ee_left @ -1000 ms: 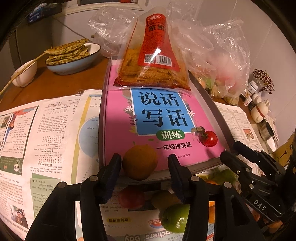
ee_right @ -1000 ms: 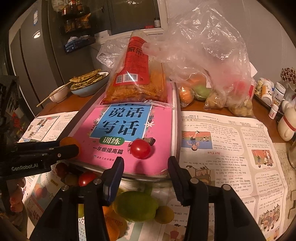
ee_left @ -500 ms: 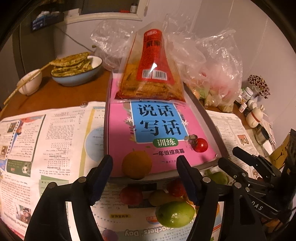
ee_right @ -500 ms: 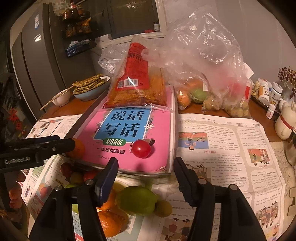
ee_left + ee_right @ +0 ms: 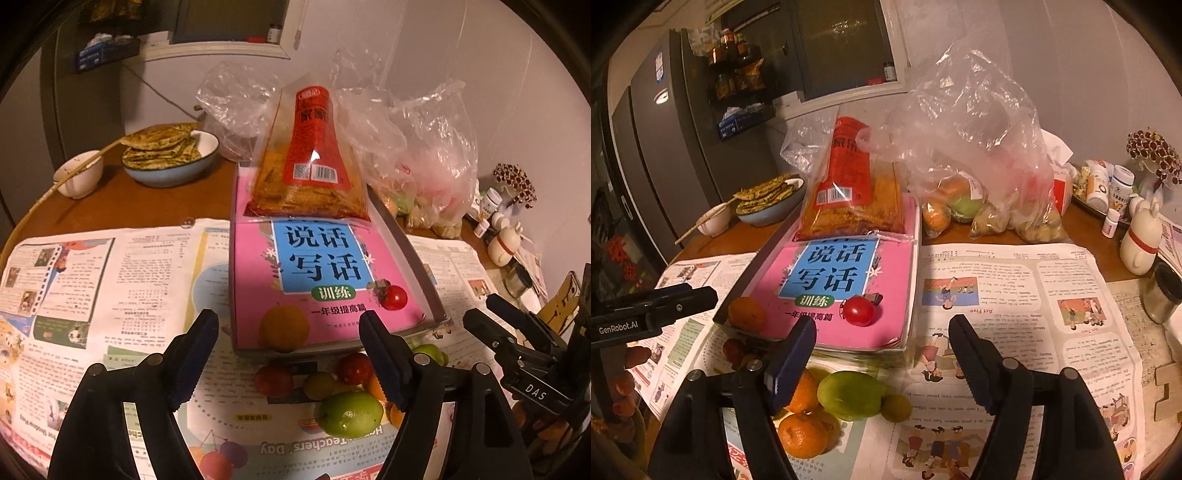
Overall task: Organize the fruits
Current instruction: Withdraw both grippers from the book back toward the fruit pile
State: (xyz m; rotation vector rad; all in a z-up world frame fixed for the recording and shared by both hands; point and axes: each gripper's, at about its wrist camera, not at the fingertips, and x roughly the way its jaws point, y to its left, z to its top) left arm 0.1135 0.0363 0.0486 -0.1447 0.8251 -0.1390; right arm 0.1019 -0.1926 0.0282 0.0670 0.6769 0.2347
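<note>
A small orange fruit (image 5: 283,329) and a cherry tomato (image 5: 394,297) lie on the near end of a pink book (image 5: 321,266) set in a tray. A loose pile of fruit lies on the newspaper in front: a green fruit (image 5: 351,414), red fruits (image 5: 273,380) and oranges (image 5: 802,434). My left gripper (image 5: 288,354) is open and empty, just in front of the orange fruit. My right gripper (image 5: 881,358) is open and empty above the pile, near the tomato (image 5: 858,311) and the green fruit (image 5: 851,395).
A snack bag (image 5: 310,162) lies on the book's far end. Plastic bags of produce (image 5: 979,173) stand behind. A blue bowl of flatbreads (image 5: 168,155) and a white bowl (image 5: 79,177) sit at back left. Bottles and a figurine (image 5: 1141,240) stand at right. Newspaper (image 5: 1015,317) covers the table.
Both grippers have pulled back and risen from the book, and their jaws have spread wider. More of the fruit pile shows. The orange fruit stays on the book.
</note>
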